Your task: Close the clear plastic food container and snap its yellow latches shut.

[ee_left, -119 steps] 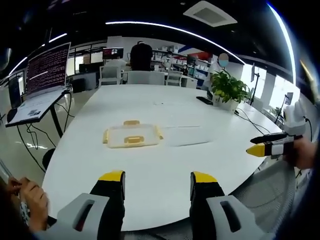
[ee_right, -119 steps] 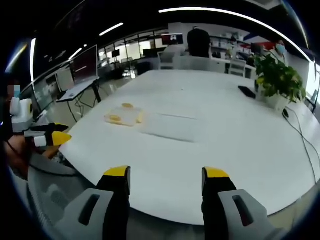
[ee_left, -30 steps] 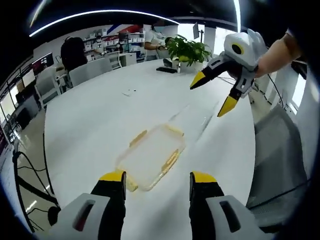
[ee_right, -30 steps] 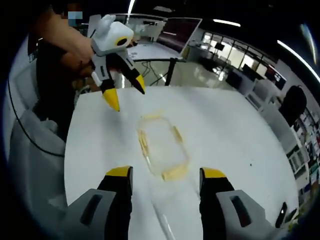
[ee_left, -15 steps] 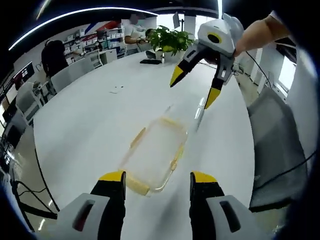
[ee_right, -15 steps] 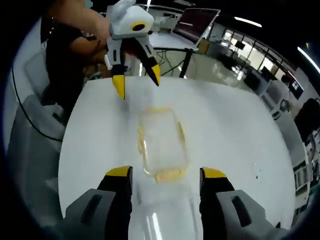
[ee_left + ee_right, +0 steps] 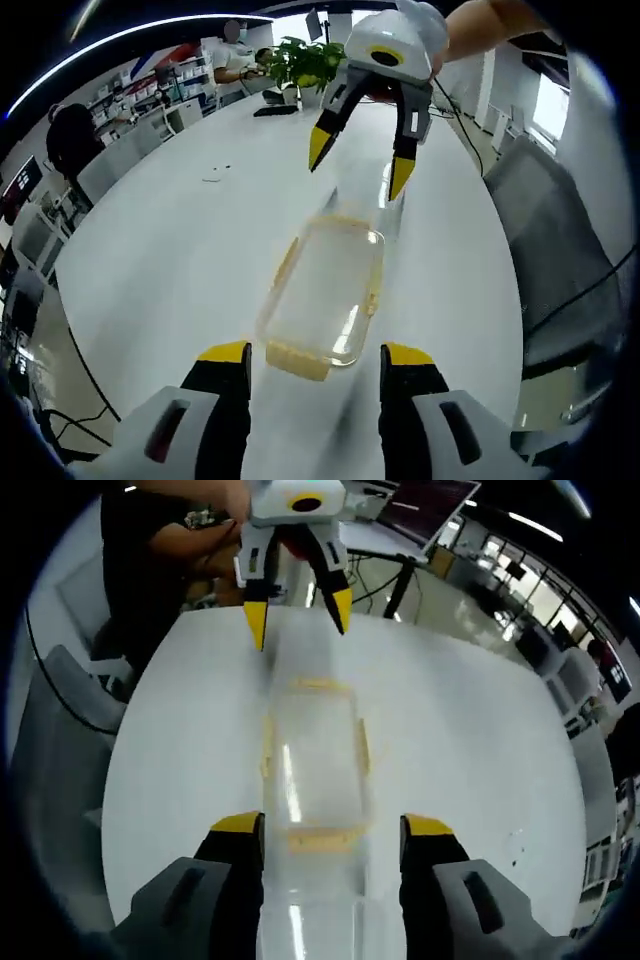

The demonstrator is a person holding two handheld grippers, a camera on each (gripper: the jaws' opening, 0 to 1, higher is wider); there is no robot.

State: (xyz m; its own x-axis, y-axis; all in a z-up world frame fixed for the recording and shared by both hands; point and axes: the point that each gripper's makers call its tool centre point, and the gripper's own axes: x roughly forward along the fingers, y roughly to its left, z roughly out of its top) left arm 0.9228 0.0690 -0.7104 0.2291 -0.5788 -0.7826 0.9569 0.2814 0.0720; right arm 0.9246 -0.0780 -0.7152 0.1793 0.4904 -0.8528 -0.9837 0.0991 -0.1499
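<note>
The clear food container [image 7: 325, 295] with yellow latches lies open-topped on the white table [image 7: 180, 250], lengthwise just beyond my left gripper [image 7: 315, 358], whose jaws stand open. One yellow end latch [image 7: 296, 359] sits between those jaws. My right gripper [image 7: 358, 165] hovers open over the far end. In the right gripper view the container [image 7: 315, 765] lies ahead of my open right gripper [image 7: 333, 830], and the left gripper [image 7: 298, 620] faces it from the far end. A flat clear lid [image 7: 312, 910] lies on the table at the right gripper's end, seen faintly as the lid [image 7: 388, 200].
A potted plant [image 7: 305, 62], a dark phone [image 7: 272, 110] and office chairs stand at the table's far side. A grey chair [image 7: 65, 740] is by the table edge near the person. A desk with a screen [image 7: 425, 510] stands behind.
Both cameras have come lower and closer, lining up along the container from opposite ends. Each gripper now hangs over one end of it, and both stay open.
</note>
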